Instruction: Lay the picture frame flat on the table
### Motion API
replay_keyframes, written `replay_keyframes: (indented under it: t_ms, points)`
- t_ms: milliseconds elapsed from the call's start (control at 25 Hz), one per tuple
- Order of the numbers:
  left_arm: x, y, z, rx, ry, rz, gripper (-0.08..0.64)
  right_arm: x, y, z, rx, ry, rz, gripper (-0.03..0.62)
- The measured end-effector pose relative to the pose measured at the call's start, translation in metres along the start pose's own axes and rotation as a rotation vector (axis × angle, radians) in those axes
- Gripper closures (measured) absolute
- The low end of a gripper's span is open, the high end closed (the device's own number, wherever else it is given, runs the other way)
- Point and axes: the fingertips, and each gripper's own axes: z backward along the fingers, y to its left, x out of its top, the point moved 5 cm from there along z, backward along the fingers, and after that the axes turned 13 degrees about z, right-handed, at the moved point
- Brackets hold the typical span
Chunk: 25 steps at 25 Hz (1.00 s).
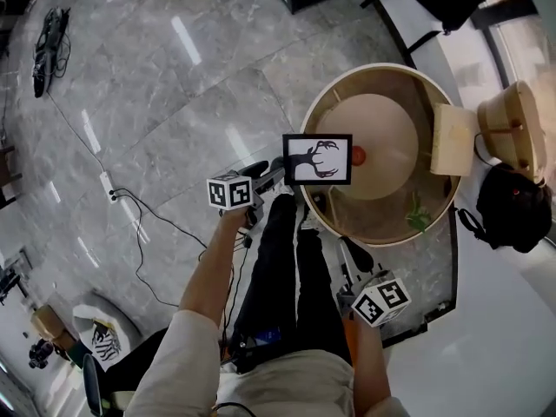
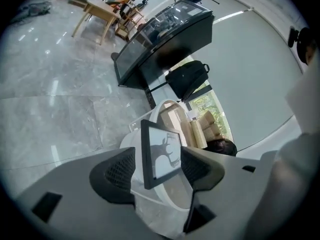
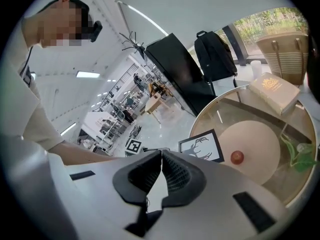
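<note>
The picture frame (image 1: 317, 159) is black with a white picture of dark antlers. It hangs upright in the air over the near left rim of the round table (image 1: 323, 102), held by my left gripper (image 1: 280, 172). In the left gripper view the picture frame (image 2: 160, 154) stands on edge between the two pads, with the left gripper (image 2: 157, 166) shut on it. My right gripper (image 1: 352, 259) is low, close to the person's legs and short of the table. In its own view the right gripper (image 3: 161, 170) is shut with nothing in it, and the picture frame (image 3: 201, 146) shows beyond.
The table has a wooden rim and a pale round disc (image 1: 372, 146) bearing a small red ball (image 1: 358, 155). A flat tan box (image 1: 453, 139), a green sprig (image 1: 419, 214) and a wooden basket (image 1: 512, 127) lie at its right. A black backpack (image 1: 514, 207) and floor cables (image 1: 143, 233) are nearby.
</note>
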Motion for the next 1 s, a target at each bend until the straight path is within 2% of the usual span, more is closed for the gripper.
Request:
replay_keyframes:
  t_ms: [240, 360, 520, 640, 760, 1000]
  points:
    - [-0.028, -0.085, 0.070, -0.018, -0.025, -0.094, 0.288, 0.021, 0.015, 0.027, -0.016, 0.056, 0.096, 0.557]
    - [-0.042, -0.141, 0.108, -0.038, -0.048, -0.180, 0.288, 0.040, 0.029, 0.044, -0.016, 0.074, 0.146, 0.557]
    - [-0.056, -0.198, 0.161, 0.029, -0.067, -0.362, 0.288, 0.067, 0.053, 0.059, -0.018, 0.078, 0.188, 0.557]
    - [-0.050, -0.228, 0.195, 0.049, -0.151, -0.430, 0.288, 0.090, 0.069, 0.050, 0.017, 0.064, 0.253, 0.557]
    - [-0.060, -0.256, 0.220, 0.065, -0.218, -0.484, 0.290, 0.098, 0.084, 0.057, 0.040, 0.065, 0.297, 0.557]
    - [-0.086, -0.305, 0.258, 0.115, -0.287, -0.625, 0.290, 0.097, 0.111, 0.082, 0.053, 0.066, 0.345, 0.557]
